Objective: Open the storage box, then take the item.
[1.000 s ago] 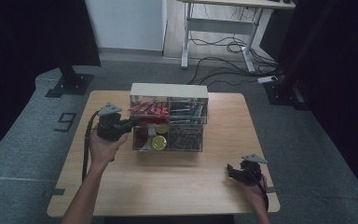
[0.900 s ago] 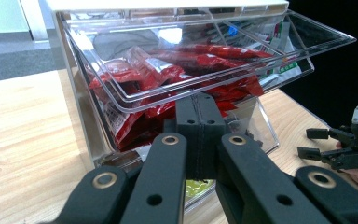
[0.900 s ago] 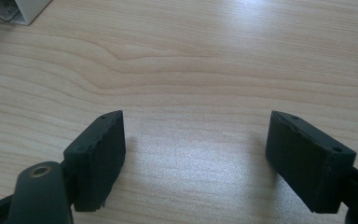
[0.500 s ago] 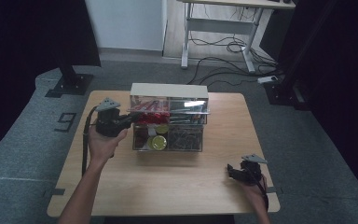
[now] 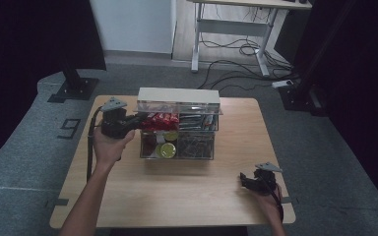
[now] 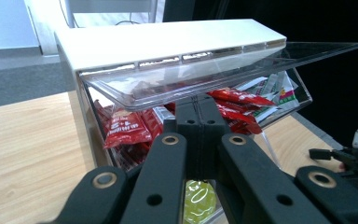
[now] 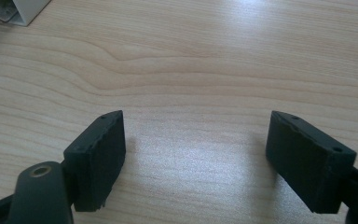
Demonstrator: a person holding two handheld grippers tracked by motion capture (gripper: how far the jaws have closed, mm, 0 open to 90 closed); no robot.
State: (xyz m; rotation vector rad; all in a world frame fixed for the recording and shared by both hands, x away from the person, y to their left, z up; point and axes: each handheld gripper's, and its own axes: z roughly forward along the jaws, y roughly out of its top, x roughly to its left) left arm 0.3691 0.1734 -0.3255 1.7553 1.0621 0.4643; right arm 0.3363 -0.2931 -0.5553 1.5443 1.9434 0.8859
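A clear plastic organiser box [image 5: 197, 147] with a white top [image 5: 177, 94] stands mid-table. Red snack packets [image 5: 160, 119] fill its upper left compartment, and a yellow-green round item [image 5: 167, 150] lies in the one below. My left gripper [image 5: 139, 119] is shut at the box's left side. In the left gripper view its jaws [image 6: 198, 105] press together just under the raised clear lid [image 6: 214, 65], right in front of the red packets [image 6: 126, 128]. My right gripper [image 5: 245, 179] is open near the table's front right corner, over bare wood [image 7: 196, 144] with nothing between its fingers.
The wooden table [image 5: 187, 196] has free room in front of the box and at both sides. Beyond it are a grey floor, a desk frame [image 5: 226, 29] with cables, and dark curtains. Other compartments hold dark small items [image 5: 197, 145].
My left gripper has edged up and towards the box's upper left compartment. The right gripper has stayed where it was.
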